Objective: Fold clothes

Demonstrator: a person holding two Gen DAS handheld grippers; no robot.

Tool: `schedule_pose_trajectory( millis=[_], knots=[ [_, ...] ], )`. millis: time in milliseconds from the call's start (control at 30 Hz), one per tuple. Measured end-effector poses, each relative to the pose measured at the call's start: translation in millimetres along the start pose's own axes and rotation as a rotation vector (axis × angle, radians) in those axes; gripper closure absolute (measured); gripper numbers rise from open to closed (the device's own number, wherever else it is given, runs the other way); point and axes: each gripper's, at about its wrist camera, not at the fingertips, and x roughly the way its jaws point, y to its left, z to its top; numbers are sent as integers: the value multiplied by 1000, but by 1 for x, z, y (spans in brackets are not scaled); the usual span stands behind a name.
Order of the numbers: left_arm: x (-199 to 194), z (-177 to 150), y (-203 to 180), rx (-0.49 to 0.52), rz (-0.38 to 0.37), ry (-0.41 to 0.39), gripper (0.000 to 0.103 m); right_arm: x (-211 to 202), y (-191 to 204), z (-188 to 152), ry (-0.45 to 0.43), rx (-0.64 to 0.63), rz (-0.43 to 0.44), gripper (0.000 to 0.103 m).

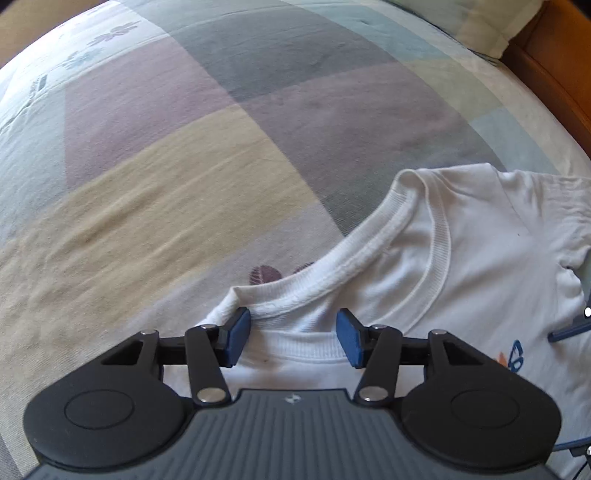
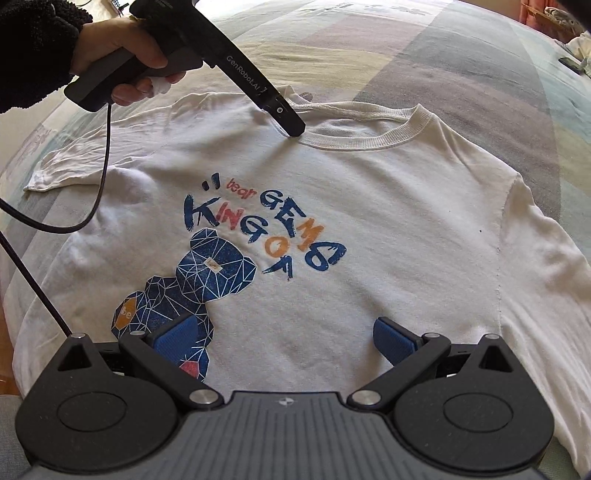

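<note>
Take the white T-shirt [image 2: 369,206] as your landmark; beyond its collar [image 1: 373,254] the patchwork bedspread [image 1: 184,177] lies bare and flat, so you can pass freely there; far past the collar, a pillow [image 1: 476,26] and the wooden bed frame [image 1: 554,74] block the corner; left of the shirt's print, a black cable [image 2: 74,218] trails across your path.

T-shirt [image 2: 332,177]: hem hidden behind right gripper [image 2: 284,343] body in right wrist view, right sleeve cut by frame edge. Bear print [image 2: 207,273] lower part covered by a blue finger pad. Left wrist view: only collar area of shirt shows, rest cut off right + bottom. Left gripper [image 2: 291,129] tips seen side-on in right view, can't tell gap there. Small print on bear too tiny to read. Pillow [image 1: 476,26] cropped at top edge. Stuff at top right of right view too small to ID.
</note>
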Motion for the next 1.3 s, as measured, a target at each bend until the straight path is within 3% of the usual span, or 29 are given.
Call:
schedule_pose_trajectory(
  millis=[67,200,367,467,533,600,700,767,867,967,1000,1067,1133,1233,1300],
  knots=[
    [-7,6,3,-37,3,-35,50,0,1,-1,5,-7,1,0],
    [-24,6,-13,60,36,-92,49,-2,0,-4,19,-22,-6,0],
    [-15,-4,-32,289,232,-37,48,-2,2,-7,29,-24,-7,0],
    [-2,-1,-22,253,248,24,46,0,4,-8,30,-33,-14,0],
    [4,1,-19,242,307,19,43,1,6,-9,31,-40,-19,0],
    [7,3,-17,251,396,-3,26,1,6,-9,32,-42,-23,0],
    [6,8,-12,224,465,-19,27,1,6,-9,33,-42,-26,0],
    [0,10,-8,193,443,-24,28,0,5,-9,35,-41,-25,0],
    [-18,10,-13,170,347,-66,32,0,5,-10,36,-39,-30,0],
    [-20,5,-29,241,257,-61,29,1,5,-11,33,-40,-39,0],
    [-15,3,-34,273,269,-38,29,2,6,-11,34,-44,-46,0],
    [2,-1,-38,337,375,2,29,4,10,-10,40,-60,-64,0],
    [7,-1,-30,317,410,-3,21,6,15,-9,51,-91,-87,0],
    [2,2,-17,228,411,-2,22,9,19,-10,57,-128,-114,0],
    [-2,-1,-17,256,447,-9,23,9,19,-12,49,-128,-120,0]
  ],
)
